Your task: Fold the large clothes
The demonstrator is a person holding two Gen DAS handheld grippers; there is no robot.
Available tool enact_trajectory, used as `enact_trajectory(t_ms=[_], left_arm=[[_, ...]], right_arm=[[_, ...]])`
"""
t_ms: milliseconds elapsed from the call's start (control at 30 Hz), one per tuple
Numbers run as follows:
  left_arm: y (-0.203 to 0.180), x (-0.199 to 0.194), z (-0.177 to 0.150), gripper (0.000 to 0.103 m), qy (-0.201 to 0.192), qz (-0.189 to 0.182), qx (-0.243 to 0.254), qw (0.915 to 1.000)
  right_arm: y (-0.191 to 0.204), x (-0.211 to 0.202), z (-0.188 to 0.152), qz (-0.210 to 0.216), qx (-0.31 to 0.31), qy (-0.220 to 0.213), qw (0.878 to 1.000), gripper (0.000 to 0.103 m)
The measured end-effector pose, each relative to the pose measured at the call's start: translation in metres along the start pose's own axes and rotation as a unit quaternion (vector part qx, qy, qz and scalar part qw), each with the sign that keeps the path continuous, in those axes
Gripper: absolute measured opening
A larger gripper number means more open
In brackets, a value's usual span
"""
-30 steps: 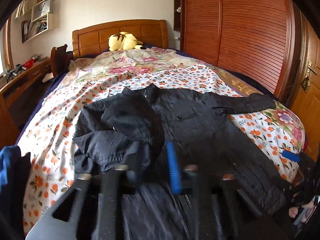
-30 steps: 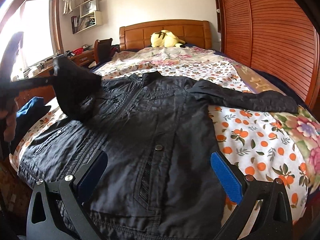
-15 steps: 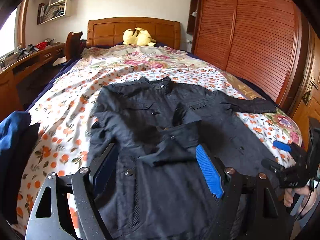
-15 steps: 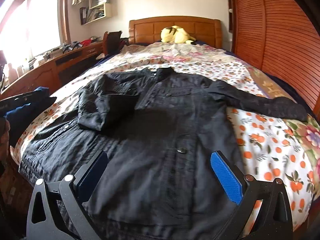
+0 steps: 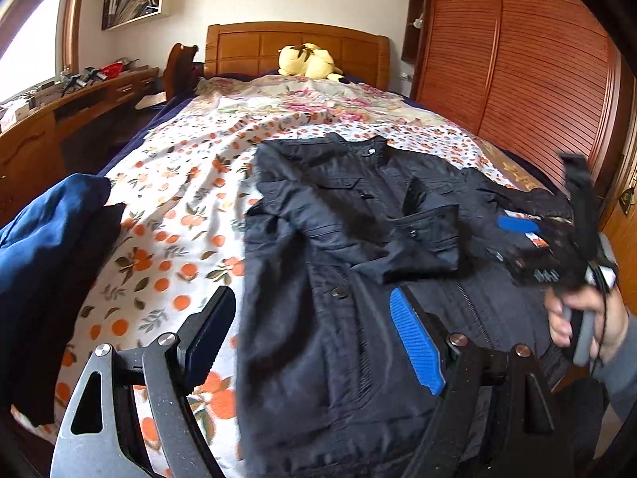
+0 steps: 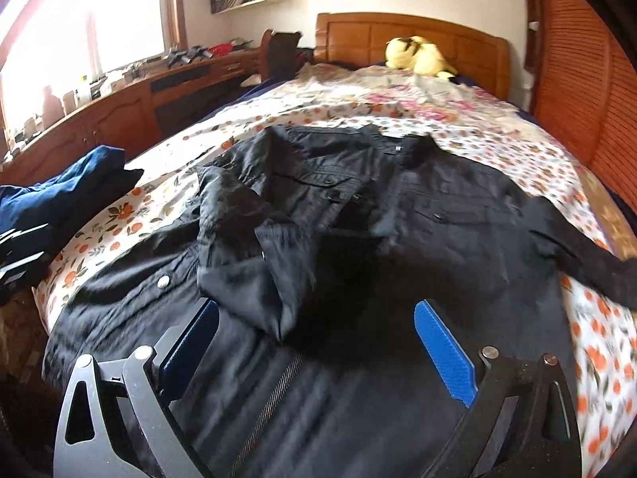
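A large black jacket lies front-up on the floral bedspread. Its left sleeve is folded across the chest; it also shows in the right wrist view. The right sleeve stretches out to the right. My left gripper is open and empty above the jacket's lower left. My right gripper is open and empty above the jacket's lower front; it also shows in the left wrist view, held by a hand near the right sleeve.
A pile of dark blue clothes lies at the bed's left edge. A yellow plush toy sits by the wooden headboard. A wooden desk runs along the left; a slatted wardrobe stands on the right.
My left gripper let go of the left sleeve, which now lies folded across the chest, and pulled back open. My right gripper has moved right toward the other sleeve.
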State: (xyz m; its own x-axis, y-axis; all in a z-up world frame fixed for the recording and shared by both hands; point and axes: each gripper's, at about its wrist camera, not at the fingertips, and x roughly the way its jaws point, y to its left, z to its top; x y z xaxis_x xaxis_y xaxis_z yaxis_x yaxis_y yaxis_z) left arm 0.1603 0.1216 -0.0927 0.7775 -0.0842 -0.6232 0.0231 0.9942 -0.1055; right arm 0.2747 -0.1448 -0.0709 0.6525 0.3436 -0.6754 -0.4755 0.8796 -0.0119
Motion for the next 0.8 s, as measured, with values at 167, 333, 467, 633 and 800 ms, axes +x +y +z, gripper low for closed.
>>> enact_trajectory(t_ms=[167,333,467,633,800], left_arm=[[0.014,-0.007,-0.003,0.081,-0.002,0.015,0.008,0.9999],[0.025,-0.012,-0.006,0.081,0.000,0.022,0.013,0.9997],[0.029,-0.017,-0.010,0.081,-0.003,0.022,0.007,0.9997],[0.031,-0.016,-0.014,0.081,0.000,0.011,-0.001,0.9999],[0.020,-0.006,-0.015,0.081,0.004,0.003,0.016,0.9999]], right_arm=[[-0.005,0.033,0.016,-0.001,-0.007,0.022,1.000,0.099],[-0.007,0.066,0.028,-0.024,-0.022,0.054,0.998,0.081],[-0.017,0.080,0.035,-0.002,-0.005,0.067,0.998,0.025],[-0.030,0.039,0.029,0.010,0.013,0.007,1.000,0.009],[-0.036,-0.018,0.012,-0.016,0.026,-0.056,0.998,0.007]])
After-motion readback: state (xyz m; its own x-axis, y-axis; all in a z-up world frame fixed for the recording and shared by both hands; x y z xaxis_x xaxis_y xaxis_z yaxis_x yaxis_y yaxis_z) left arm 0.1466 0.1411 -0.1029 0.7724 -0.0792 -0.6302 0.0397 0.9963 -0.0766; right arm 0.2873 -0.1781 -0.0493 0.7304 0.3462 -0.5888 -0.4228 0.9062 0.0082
